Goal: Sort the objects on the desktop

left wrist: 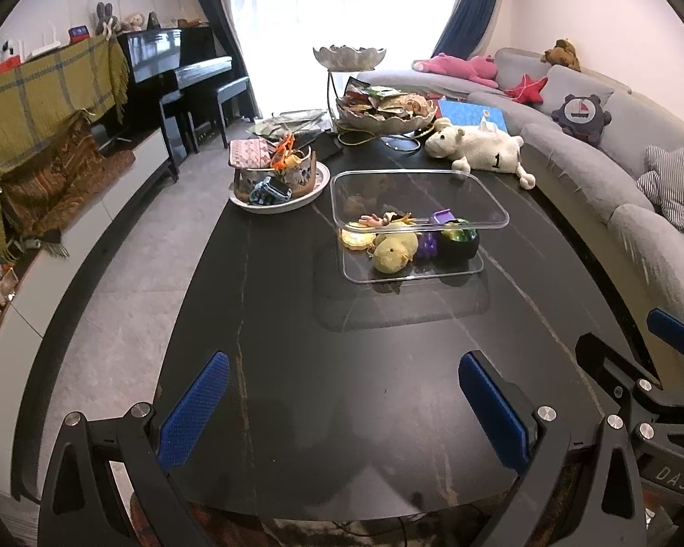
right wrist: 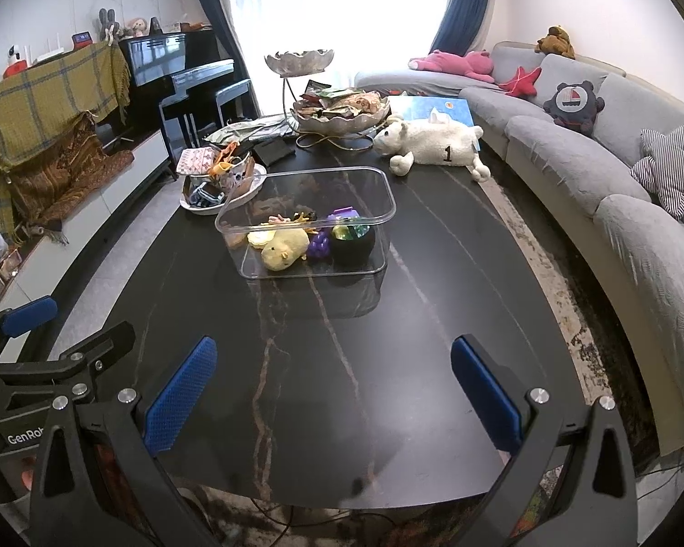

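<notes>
We saw a long dark stone table [left wrist: 296,319] beside a grey curved sofa [left wrist: 615,173], with a black piano [left wrist: 178,68] against the far wall. On the table's middle stood a clear plastic box [left wrist: 415,196], open at the top, and inside it lay the small sorted things: a yellow plush duck [left wrist: 394,250], a black pot [left wrist: 458,244] of shiny bits, a purple grape bunch [left wrist: 427,245], and a purple toy [left wrist: 442,217] behind them. Farther back lay a white plush sheep [left wrist: 479,146] bearing the numeral "1" on its flank. Just left of the box a white plate [left wrist: 278,203] held a patterned basket [left wrist: 273,173] crowded with oddments. Behind both rose a two-tier bowl stand [left wrist: 383,109] heaped with snack packets.

Our left gripper [left wrist: 342,410] hung over the near end of the table, its blue-padded fingers [left wrist: 191,415] spread wide and holding nothing. Our right gripper [right wrist: 333,396] sat alongside it, likewise wide apart and empty. In the left wrist view we read "DAS" on the right gripper's body; in the right wrist view we read "GenRob" on the left one, the rest cut off.
</notes>
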